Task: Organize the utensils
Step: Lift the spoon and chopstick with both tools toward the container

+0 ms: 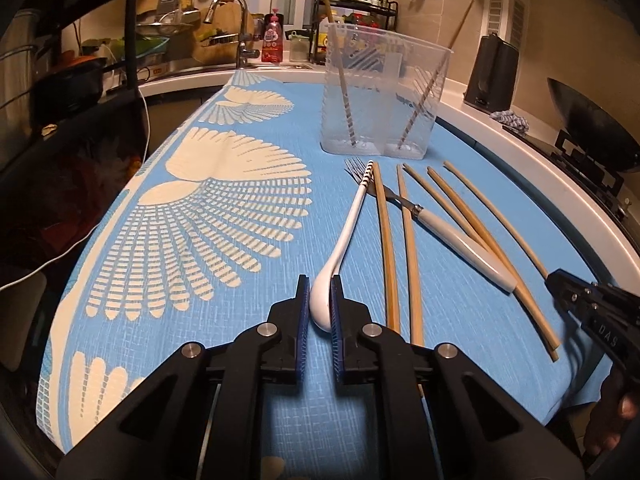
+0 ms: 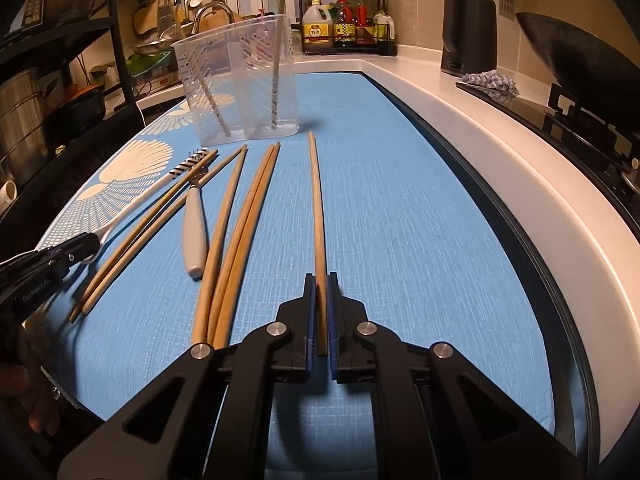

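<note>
On the blue mat (image 2: 400, 220), my left gripper (image 1: 320, 284) is shut on the bowl of a white spoon (image 1: 352, 216) whose striped handle points away. My right gripper (image 2: 320, 284) is shut on the near end of a single bamboo chopstick (image 2: 317, 208) that lies apart on the right. Between the two lie a white-handled fork (image 2: 194, 236) and several more chopsticks (image 2: 236, 240). A clear plastic holder (image 1: 384, 92) stands beyond them with two chopsticks leaning inside. Each wrist view shows the other gripper: the right gripper (image 1: 554, 280) and the left gripper (image 2: 86, 246).
A raised white counter edge (image 2: 500, 152) curves along the right of the mat. Behind it are a black kettle (image 2: 466, 40), a crumpled cloth (image 2: 488, 82) and a wok on the hob (image 2: 580, 64). A bottle rack (image 2: 344, 24) and a sink tap (image 1: 236, 20) stand at the back.
</note>
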The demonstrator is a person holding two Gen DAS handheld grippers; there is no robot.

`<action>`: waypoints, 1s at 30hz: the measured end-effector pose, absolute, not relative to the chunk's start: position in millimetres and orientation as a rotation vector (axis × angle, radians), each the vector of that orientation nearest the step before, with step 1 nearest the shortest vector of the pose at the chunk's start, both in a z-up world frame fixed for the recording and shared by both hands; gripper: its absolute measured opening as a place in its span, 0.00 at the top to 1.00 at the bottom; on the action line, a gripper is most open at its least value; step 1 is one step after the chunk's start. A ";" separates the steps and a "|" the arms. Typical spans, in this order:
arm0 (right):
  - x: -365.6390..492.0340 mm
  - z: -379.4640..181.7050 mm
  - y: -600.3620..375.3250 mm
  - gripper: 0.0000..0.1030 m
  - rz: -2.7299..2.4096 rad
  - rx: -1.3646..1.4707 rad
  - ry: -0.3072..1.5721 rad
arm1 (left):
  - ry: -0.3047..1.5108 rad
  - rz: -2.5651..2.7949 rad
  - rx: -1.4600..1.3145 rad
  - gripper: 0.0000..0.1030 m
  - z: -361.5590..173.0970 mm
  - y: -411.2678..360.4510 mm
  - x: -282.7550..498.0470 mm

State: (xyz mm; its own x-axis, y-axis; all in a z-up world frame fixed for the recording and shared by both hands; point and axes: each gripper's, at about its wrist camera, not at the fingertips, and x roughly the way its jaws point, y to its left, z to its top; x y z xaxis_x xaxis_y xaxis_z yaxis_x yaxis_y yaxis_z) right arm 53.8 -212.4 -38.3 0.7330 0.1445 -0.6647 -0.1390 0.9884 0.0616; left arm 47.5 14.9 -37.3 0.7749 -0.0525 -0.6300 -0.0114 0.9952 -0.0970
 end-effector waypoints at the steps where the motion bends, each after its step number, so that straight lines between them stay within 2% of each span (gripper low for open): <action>1: 52.8 -38.8 -212.7 0.93 0.156 0.007 0.726 | 0.679 -0.024 -0.097 0.90 -38.0 14.2 46.6; 30: 47.4 -40.2 -210.2 0.95 0.153 0.001 0.700 | 0.661 -0.016 -0.077 0.89 -37.6 10.2 46.4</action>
